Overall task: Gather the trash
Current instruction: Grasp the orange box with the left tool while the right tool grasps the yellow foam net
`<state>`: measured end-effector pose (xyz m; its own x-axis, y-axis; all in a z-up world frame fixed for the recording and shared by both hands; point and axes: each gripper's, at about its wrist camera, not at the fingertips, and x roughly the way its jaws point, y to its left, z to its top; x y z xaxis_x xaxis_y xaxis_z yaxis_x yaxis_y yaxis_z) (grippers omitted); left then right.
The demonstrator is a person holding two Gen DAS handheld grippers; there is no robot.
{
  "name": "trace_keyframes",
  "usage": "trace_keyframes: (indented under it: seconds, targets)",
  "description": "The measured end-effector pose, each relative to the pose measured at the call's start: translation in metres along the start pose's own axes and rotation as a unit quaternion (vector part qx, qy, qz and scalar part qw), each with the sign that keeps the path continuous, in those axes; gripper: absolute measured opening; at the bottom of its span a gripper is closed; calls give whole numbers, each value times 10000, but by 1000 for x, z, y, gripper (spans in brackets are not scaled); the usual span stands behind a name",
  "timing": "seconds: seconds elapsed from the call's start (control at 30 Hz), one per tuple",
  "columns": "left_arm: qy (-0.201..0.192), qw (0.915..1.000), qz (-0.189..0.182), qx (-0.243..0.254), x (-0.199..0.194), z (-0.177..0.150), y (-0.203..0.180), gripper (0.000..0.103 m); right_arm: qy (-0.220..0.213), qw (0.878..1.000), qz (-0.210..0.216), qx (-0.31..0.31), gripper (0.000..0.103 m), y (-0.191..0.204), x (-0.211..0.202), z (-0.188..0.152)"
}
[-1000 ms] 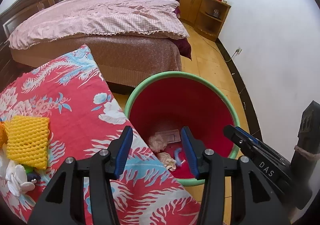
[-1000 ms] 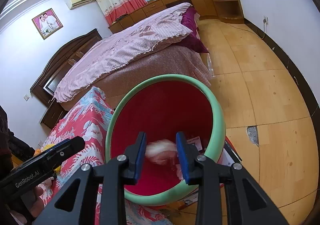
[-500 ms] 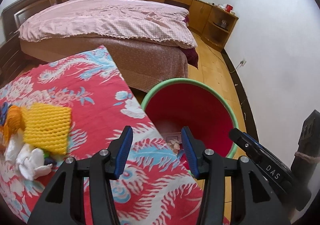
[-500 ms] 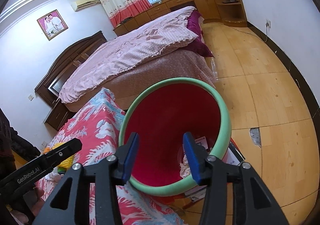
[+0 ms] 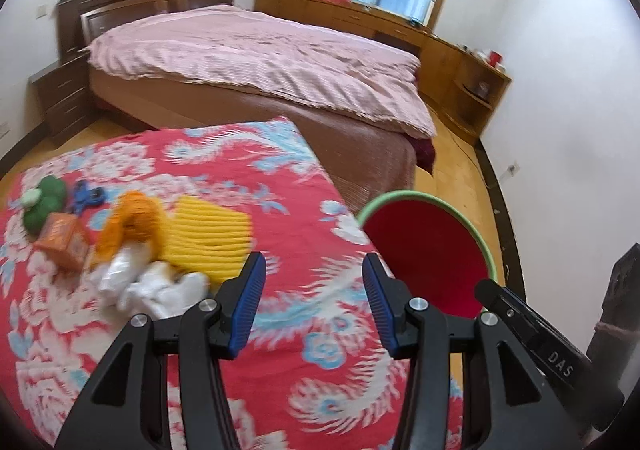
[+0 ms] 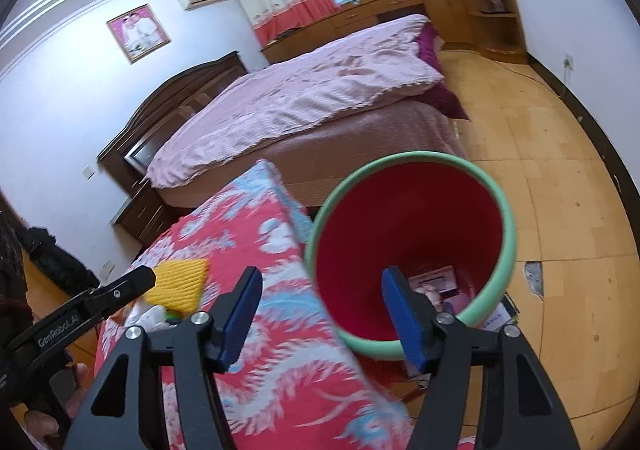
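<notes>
We find the right gripper fingers opening, nothing between them; the white wad they clamped a second ago now lies in the red bin. Left gripper fingers stand apart, empty, swung toward remaining trash on the bench.

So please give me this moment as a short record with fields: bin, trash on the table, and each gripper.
bin: red plastic bin with green rim, on the floor beside the table; paper scraps at its bottom
table trash: yellow foam net, white crumpled tissue, orange carton, on the red floral tablecloth
left gripper: open, empty
right gripper: jaws opening, empty
</notes>
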<state>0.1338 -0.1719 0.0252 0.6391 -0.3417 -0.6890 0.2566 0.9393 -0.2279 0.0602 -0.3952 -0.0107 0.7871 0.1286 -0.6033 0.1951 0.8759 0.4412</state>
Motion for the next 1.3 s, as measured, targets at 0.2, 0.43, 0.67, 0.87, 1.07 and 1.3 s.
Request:
trace_keyframes:
  seconds: [0.2,0.43,0.67,0.87,1.07,1.3]
  targets:
    - [-149,9990,308,-287,-21,-2,38,50,129,9994,203,-251,72,34,2,-7]
    - [-226,9961,566,-639,-37,-6,82,50,372,9969,399,-562,75,75,14,-16]
    - [-292,9903,948,-976,-47,-6,133,50,664,9927,570,-828,80,113,39,-22]
    - [-325,9837,1258,-1241,-48,-3,177,54,854,9893,640,-994,83,140,63,-24]
    - [-221,9801,1358,-1429,-32,0,209,55,957,9867,707,-1111,92,162,89,-20]
    - [-2,9825,1255,-1374,-4,0,217,55,1222,9825,565,-1286,92,175,122,-24]
